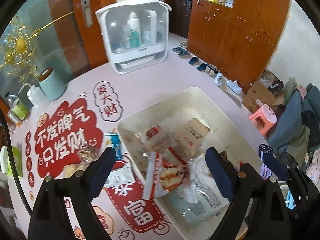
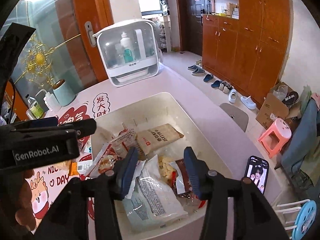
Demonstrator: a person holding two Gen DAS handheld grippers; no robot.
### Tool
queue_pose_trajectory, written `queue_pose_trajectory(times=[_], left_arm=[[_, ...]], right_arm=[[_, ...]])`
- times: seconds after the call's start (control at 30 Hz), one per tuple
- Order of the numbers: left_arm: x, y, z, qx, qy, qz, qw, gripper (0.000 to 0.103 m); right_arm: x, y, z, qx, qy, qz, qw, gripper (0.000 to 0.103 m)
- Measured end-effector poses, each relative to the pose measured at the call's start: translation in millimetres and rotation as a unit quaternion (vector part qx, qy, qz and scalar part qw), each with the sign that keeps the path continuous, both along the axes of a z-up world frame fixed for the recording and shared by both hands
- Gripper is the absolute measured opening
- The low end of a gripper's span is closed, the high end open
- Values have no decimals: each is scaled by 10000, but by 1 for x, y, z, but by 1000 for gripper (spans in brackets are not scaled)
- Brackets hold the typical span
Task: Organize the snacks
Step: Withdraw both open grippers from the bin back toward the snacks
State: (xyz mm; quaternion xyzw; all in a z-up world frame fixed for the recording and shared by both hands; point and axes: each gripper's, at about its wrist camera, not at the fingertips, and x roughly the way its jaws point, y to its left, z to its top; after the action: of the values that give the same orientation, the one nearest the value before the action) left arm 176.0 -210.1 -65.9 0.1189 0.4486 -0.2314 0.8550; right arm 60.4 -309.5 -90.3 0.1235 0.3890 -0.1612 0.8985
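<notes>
Both grippers hang over a cream plastic bin (image 2: 202, 120) on the pink table (image 1: 164, 76). The left gripper (image 1: 161, 165) has its blue-padded fingers (image 1: 102, 172) spread wide, with nothing between them. The right gripper (image 2: 161, 169) is spread too, and holds nothing.

Inside the bin lie the snacks. A big clear bag with small printed text (image 2: 158, 196) is nearest, and its bottom end is hidden behind the black gripper arms. A red and white packet (image 1: 166, 172) leans over the left wall of the bin, half in and half out. A brown wrapper (image 2: 183, 178) is partly hidden by the right finger. Farther back rests a tan paper packet (image 2: 158, 137), tilted.

More snacks sit on the table left of the bin: a blue packet (image 1: 115, 143) and a clear cup of nuts (image 1: 88, 153), both blurry. A phone (image 2: 257, 173) lies right of the bin with its screen lit.

At the far end stands a white box with a clear front (image 1: 136, 34), holding bottles.
</notes>
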Motion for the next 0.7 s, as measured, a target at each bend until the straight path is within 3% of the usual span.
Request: queue_pose_trajectory(times=[0.37,0.7], left_arm=[[1,59,13,-3,-236,593,9980,90],[-4,142,26,-65,-443,1329,9901,90]], right_arm=[[0,21,7,-69,-93,215,9997,49],[5,60,14,-175,-212,581,9979,49]])
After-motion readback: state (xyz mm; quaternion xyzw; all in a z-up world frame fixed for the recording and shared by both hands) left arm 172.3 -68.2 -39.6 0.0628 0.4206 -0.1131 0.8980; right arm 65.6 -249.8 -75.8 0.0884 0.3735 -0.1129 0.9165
